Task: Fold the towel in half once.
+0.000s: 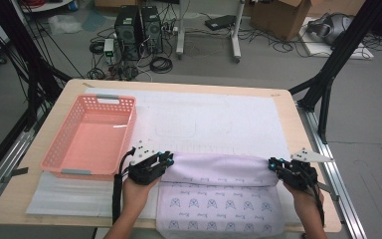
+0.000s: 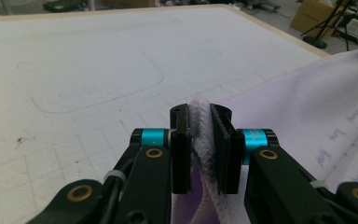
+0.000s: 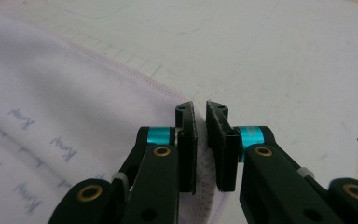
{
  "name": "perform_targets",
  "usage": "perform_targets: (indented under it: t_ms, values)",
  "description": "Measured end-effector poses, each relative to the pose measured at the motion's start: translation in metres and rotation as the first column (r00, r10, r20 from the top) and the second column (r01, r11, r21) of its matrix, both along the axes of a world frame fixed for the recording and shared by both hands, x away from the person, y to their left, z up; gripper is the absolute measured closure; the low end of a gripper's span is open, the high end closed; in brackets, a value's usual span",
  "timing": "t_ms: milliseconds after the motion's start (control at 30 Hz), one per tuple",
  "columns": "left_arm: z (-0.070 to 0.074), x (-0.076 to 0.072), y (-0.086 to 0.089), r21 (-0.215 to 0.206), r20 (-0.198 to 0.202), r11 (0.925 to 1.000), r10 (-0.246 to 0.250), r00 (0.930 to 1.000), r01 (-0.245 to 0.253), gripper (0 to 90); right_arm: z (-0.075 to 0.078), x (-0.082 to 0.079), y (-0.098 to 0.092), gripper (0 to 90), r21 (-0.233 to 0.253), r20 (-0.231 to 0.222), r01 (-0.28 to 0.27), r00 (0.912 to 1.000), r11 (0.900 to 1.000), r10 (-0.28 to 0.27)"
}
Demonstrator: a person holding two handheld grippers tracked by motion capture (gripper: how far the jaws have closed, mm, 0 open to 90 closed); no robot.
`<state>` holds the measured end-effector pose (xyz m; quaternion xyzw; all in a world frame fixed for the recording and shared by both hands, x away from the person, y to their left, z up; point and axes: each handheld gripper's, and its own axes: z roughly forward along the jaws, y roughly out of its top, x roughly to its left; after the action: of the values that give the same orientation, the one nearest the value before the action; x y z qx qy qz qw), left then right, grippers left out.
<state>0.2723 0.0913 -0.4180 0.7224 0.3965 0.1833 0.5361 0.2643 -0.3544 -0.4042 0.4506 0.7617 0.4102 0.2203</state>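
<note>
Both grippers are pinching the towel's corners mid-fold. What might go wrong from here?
The right gripper holds only a thin edge of the towel low between its jaws, so that corner may slip out. The left gripper holds a thicker bunch, so the fold could land skewed. The pink basket sits close beside the left gripper and could get bumped.

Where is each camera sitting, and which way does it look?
High view: above the person's side, looking forward and down on the table; both hands, left gripper, right gripper.
Left gripper view: on the left gripper, looking along jaws shut on the cloth.
Right gripper view: on the right gripper, along jaws pinching cloth.
Shared: cloth, white mat.
</note>
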Motion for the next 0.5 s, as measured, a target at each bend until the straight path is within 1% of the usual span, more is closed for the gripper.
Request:
perform_targets:
  t_ms: [33, 133, 167, 267, 333, 500]
  values:
    - [0.001, -0.005, 0.001, -0.003, 0.004, 1.0, -0.005, 1.0, 0.005, 77.9, 0.0, -0.005, 0.0, 82.1, 0.001, 0.003, -0.005, 1.0, 1.0, 0.005]
    - [-0.001, -0.018, 0.004, 0.015, 0.015, 0.9999, -0.002, 0.9999, 0.002, 76.5, -0.001, -0.021, -0.002, 82.1, 0.012, 0.015, -0.017, 0.9997, 1.0, 0.017]
    - [-0.002, -0.022, 0.006, 0.012, 0.014, 0.9999, -0.002, 0.9999, 0.002, 76.5, -0.002, -0.026, -0.003, 82.1, 0.02, 0.018, -0.022, 0.9996, 1.0, 0.021]
    - [-0.007, -0.034, 0.01, 0.007, 0.003, 0.9999, -0.014, 0.9999, 0.014, 77.1, -0.007, -0.041, -0.003, 82.1, 0.041, 0.022, -0.037, 0.9991, 0.998, 0.036]
    - [-0.009, -0.04, 0.012, 0.006, -0.012, 0.9997, -0.023, 0.9997, 0.024, 77.9, -0.01, -0.049, -0.003, 82.1, 0.05, 0.02, -0.048, 0.9987, 0.998, 0.047]
    - [-0.017, -0.052, 0.015, -0.003, -0.044, 0.9992, -0.041, 0.9982, 0.041, 78.7, -0.017, -0.063, -0.001, 82.0, 0.029, -0.009, -0.079, 0.9968, 0.996, 0.079]
